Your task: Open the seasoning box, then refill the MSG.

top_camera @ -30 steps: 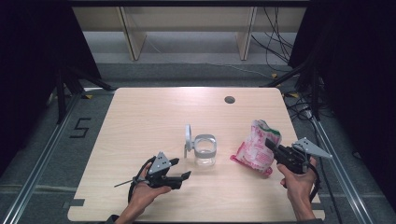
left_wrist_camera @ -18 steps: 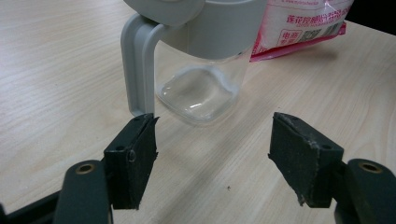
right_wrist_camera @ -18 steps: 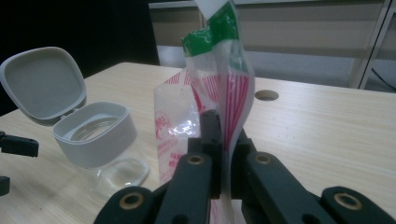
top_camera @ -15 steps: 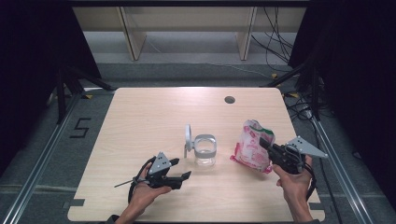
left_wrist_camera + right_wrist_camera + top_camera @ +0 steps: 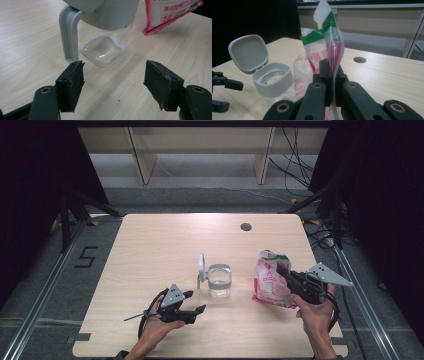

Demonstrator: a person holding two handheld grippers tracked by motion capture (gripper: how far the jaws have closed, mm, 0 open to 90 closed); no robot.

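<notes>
Holding: right gripper [image 5: 286, 272] clamped on the pink bag [image 5: 270, 279], upright, right of the jar.
Left gripper [image 5: 113, 82]: wide open, empty, nearer the jar.
Jar [image 5: 219, 280]: just ahead, lid [image 5: 201, 265] open.

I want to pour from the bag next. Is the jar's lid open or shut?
Open: the jar stands upright, its hinged lid flipped up beside the grey rim, and it looks empty inside.

Your left tool view cuts off the jar [image 5: 105, 32] top and most of the pink bag [image 5: 172, 11]; the bag's print stays too blurred to read.
</notes>
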